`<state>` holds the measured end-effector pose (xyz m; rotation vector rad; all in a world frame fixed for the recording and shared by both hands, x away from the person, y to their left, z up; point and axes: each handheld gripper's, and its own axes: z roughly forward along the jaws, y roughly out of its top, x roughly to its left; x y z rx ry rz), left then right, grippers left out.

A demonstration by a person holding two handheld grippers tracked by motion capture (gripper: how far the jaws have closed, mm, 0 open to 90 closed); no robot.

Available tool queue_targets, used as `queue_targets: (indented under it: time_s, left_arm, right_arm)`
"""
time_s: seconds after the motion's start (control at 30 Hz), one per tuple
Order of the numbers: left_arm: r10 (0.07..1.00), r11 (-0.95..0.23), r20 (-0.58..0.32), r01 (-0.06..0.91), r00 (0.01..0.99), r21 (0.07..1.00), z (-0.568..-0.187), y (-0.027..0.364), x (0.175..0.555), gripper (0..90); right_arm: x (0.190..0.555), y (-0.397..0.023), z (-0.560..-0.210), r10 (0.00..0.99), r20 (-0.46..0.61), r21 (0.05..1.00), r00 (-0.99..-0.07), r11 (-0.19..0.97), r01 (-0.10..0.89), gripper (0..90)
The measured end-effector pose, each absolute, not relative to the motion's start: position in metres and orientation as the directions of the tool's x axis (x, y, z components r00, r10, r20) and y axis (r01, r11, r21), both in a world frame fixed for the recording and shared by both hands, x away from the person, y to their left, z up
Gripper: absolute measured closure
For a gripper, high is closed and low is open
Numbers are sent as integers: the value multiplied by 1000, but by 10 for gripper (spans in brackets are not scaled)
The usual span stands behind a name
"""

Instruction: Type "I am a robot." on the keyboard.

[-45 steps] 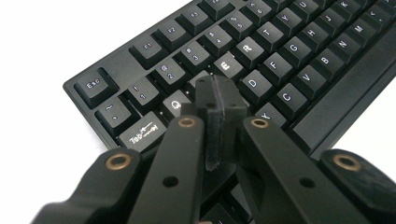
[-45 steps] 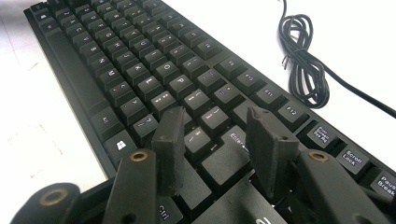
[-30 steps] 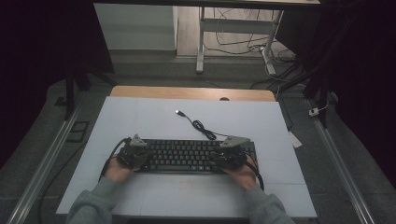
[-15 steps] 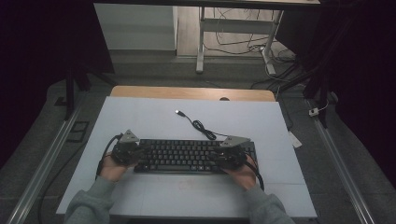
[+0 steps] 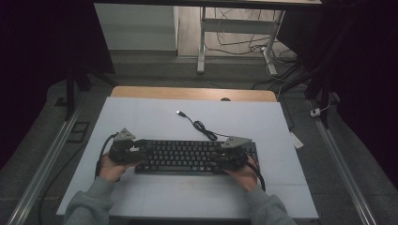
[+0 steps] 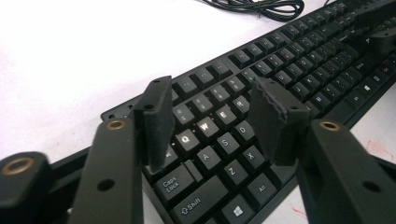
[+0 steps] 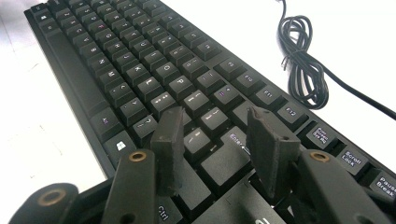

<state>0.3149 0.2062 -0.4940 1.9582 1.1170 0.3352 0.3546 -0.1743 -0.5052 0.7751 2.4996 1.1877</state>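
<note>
A black keyboard lies flat on the white table, its cable coiled behind it. My left gripper hovers over the keyboard's left end. In the left gripper view its jaws have just been opening and stand apart above the Q, W and E keys, with nothing pressed between them. Over the right end hangs my right gripper. In the right gripper view it is open above the Enter key, gripping nothing.
The cable's coil lies just beyond the function keys, and its USB plug rests farther back. A wooden strip edges the table's far side. Metal rails run along both sides of the table.
My left gripper has slid a little to the left, toward the keyboard's left end. The right gripper and the keyboard have stayed put.
</note>
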Motion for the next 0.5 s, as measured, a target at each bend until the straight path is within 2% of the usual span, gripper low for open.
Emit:
queue_targets:
  time_s: [0.5]
  left_arm:
    - [778, -288, -168, 581, 605, 761, -494, 191, 312, 420]
  right_arm:
    - [355, -174, -506, 569, -9, 778, -822, 520, 351, 564]
